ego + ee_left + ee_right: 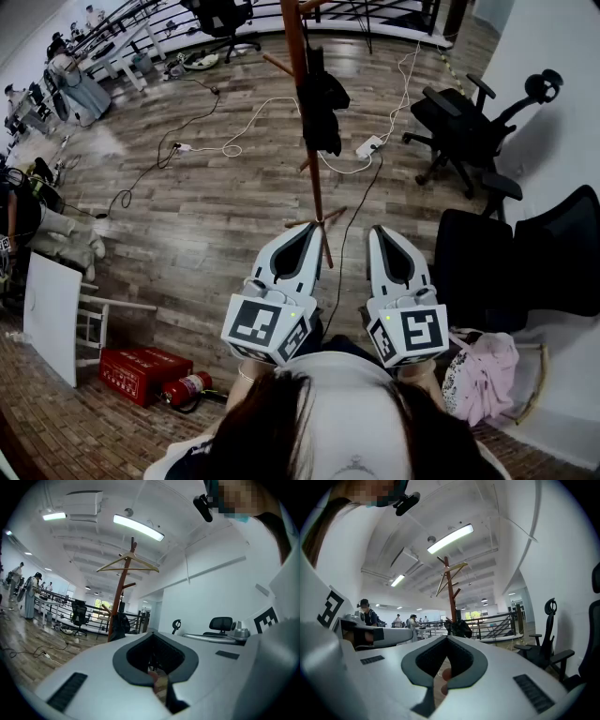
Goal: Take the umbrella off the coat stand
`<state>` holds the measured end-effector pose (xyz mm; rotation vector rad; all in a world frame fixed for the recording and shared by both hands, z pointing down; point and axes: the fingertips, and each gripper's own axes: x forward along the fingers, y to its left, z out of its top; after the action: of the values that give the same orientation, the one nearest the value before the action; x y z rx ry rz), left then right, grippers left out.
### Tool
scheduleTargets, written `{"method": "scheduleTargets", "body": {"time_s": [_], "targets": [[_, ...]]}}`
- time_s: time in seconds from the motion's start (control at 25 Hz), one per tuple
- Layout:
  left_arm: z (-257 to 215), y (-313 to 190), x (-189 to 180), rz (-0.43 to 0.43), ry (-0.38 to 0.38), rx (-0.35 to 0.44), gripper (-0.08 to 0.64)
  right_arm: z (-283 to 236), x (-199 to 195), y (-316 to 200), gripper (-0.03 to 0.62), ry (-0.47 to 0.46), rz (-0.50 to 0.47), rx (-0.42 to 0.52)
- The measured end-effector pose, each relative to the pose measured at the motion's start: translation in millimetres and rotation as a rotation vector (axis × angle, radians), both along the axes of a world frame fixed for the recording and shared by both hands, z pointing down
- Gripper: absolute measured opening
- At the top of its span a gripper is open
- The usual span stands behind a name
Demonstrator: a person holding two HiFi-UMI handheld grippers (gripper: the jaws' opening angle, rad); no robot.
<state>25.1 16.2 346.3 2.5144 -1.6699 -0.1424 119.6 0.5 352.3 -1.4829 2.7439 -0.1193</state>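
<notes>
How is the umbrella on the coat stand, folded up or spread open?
Folded up. The umbrella hangs as a slack black bundle close against the pole of the coat stand, and no spread canopy shows.

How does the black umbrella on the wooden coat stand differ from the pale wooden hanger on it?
The black bunched umbrella is dark and bulky; the pale wooden hanger is a thin open triangle. The hanger sits at the top, the umbrella lower down. Both hang from the brown wooden coat stand.
</notes>
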Motion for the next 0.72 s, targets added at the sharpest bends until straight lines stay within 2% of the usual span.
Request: {"method": "scheduleTargets", "body": {"time_s": [0.16, 0.4, 0.72], "targets": [[0.6, -7.3, -6.9, 0.018, 0.004, -0.007, 0.009, -1.2, -9.2, -6.4, 0.036, 0.005, -0.007, 0.004], [2.1, -22.1, -21.9, 0.022, 0.016, -0.01, 0.009, -0.2, -21.2, -21.1, 0.037, -0.036, -0.007, -0.023], [2.2, -42.8, -45.5, 0.029, 0.02, -0.002, 0.009, 2.8, -40.4, -42.7, 0.037, -0.001, 0.024, -0.012]]}}
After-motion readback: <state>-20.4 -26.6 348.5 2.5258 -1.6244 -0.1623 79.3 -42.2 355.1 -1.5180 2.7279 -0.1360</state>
